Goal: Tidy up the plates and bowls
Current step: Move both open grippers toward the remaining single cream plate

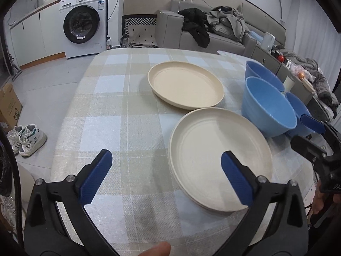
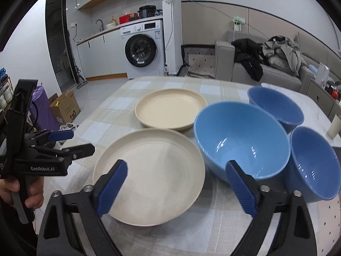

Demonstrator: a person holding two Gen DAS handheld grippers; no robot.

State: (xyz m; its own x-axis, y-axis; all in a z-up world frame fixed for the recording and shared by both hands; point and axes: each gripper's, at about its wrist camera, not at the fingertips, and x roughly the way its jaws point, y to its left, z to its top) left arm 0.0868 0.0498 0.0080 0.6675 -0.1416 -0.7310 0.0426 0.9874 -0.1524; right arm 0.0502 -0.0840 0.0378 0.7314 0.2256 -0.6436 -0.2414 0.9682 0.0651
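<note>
Two cream plates lie on the checked tablecloth: a near plate (image 1: 215, 149) (image 2: 149, 170) and a far plate (image 1: 185, 85) (image 2: 170, 108). To their right stand three blue bowls: a large bowl (image 1: 268, 108) (image 2: 240, 136), a far bowl (image 1: 262, 72) (image 2: 275, 106) and a right bowl (image 1: 298, 108) (image 2: 313, 162). My left gripper (image 1: 166, 155) (image 2: 78, 141) hangs open over the near plate's left edge, holding nothing. My right gripper (image 2: 177, 163) (image 1: 309, 135) is open too, above the gap between the near plate and the large bowl.
A white cup (image 2: 334, 125) stands at the table's right edge behind the bowls. On the floor to the left are a cardboard box (image 2: 66, 106) and shoes (image 1: 27, 138). A washing machine (image 1: 85, 23) and a grey sofa (image 1: 213, 32) stand beyond the table.
</note>
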